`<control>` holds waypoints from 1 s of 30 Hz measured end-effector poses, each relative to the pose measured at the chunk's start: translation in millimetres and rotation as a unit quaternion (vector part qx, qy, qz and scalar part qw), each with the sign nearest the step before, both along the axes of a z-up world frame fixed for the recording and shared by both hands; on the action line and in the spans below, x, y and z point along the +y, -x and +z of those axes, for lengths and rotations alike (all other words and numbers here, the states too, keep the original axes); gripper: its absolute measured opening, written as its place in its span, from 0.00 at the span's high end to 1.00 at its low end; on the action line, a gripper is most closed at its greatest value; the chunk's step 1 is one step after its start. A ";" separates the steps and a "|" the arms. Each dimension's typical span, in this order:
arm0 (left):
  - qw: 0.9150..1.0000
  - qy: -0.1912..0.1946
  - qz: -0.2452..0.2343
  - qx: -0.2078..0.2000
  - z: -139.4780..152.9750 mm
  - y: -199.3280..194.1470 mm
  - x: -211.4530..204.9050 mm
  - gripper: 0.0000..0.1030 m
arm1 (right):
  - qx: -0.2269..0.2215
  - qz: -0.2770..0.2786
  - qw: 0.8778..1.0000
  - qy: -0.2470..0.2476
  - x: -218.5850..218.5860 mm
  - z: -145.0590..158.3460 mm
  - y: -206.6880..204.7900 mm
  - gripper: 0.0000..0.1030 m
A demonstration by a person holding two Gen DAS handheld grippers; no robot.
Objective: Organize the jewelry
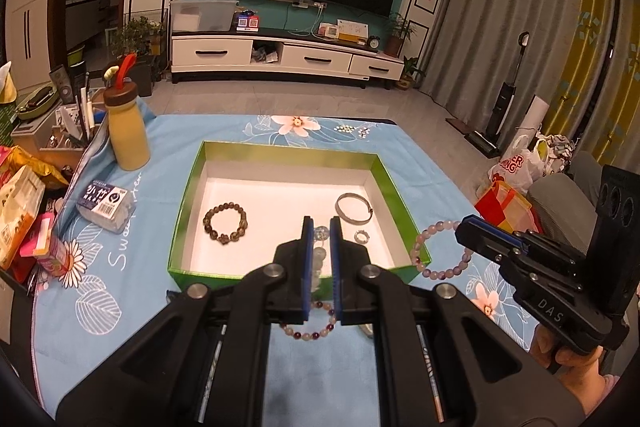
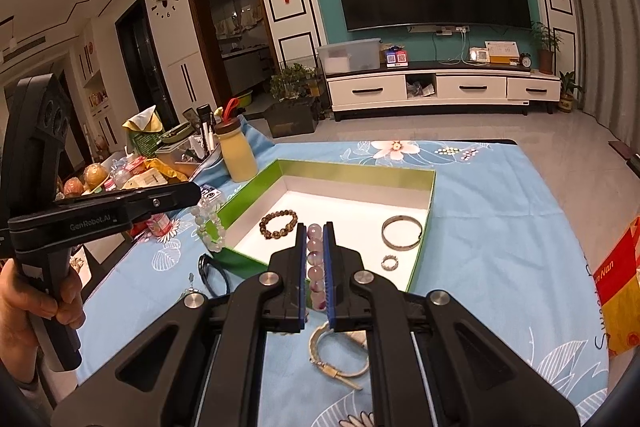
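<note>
A pale bead bracelet (image 2: 211,227) is clamped in the left tongs (image 1: 321,227) and a pink bead bracelet (image 1: 442,250) in the right tongs (image 2: 315,231), both held at the green box (image 1: 182,211) edges; a dark bracelet (image 1: 225,223), bangle (image 1: 354,209) and ring (image 1: 361,236) are kept inside.

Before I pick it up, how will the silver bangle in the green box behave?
The silver bangle looks like a rigid metal hoop, so it should keep its shape and not droop. Its smooth, shiny band may slip between flat pads. It lies flat on the white floor of the box; set on edge, it would probably roll.
</note>
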State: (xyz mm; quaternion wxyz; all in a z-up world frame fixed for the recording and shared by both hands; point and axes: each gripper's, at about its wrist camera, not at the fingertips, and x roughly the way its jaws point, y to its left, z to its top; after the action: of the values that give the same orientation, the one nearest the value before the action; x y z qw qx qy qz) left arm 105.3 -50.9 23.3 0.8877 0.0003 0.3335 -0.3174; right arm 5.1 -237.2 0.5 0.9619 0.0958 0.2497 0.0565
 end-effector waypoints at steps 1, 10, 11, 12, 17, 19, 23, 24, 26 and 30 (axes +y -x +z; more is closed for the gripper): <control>1.000 0.000 0.000 0.000 0.0 -1.9 -2.1 0.93 | -0.001 -0.001 1.000 0.000 -1.6 1.1 -1.8 0.93; 1.000 -0.005 -0.004 0.018 -7.8 -38.0 -22.4 0.93 | 0.007 -0.010 1.000 0.004 -11.8 5.5 -28.8 0.93; 1.000 -0.005 -0.004 0.021 -9.5 -41.8 -24.4 0.93 | 0.009 -0.011 1.000 0.004 -12.8 5.2 -31.9 0.93; 1.000 -0.006 -0.003 0.024 -11.0 -46.1 -25.9 0.93 | 0.012 -0.011 1.000 0.002 -14.0 4.8 -36.7 0.93; 0.999 -0.011 -0.001 0.040 -21.2 -68.5 -37.8 0.93 | 0.028 -0.005 1.000 -0.007 -18.3 1.2 -57.9 0.93; 0.999 -0.013 -0.003 0.044 -24.2 -75.8 -41.7 0.93 | 0.039 0.002 0.999 -0.015 -20.5 -2.5 -67.5 0.93; 0.998 -0.025 -0.009 0.049 -34.6 -87.4 -55.3 0.93 | 0.058 0.007 0.998 -0.019 -22.8 -11.1 -84.8 0.93; 0.998 -0.028 -0.010 0.050 -36.0 -89.4 -57.9 0.93 | 0.062 0.007 0.998 -0.020 -23.0 -12.8 -88.8 0.93; 0.998 -0.035 -0.011 0.054 -41.7 -94.0 -64.1 0.93 | 0.070 0.007 0.997 -0.022 -22.2 -17.2 -95.4 0.93; 0.997 -0.046 -0.010 0.061 -52.4 -101.0 -71.8 0.93 | 0.079 0.008 0.997 -0.021 -21.7 -24.2 -105.0 0.93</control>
State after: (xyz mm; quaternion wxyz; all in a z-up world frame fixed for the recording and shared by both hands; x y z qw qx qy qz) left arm 206.2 -122.7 -29.1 0.8617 0.0249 0.4009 -0.3100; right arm 110.1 -258.9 -23.6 0.9366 0.1183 0.3239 0.0616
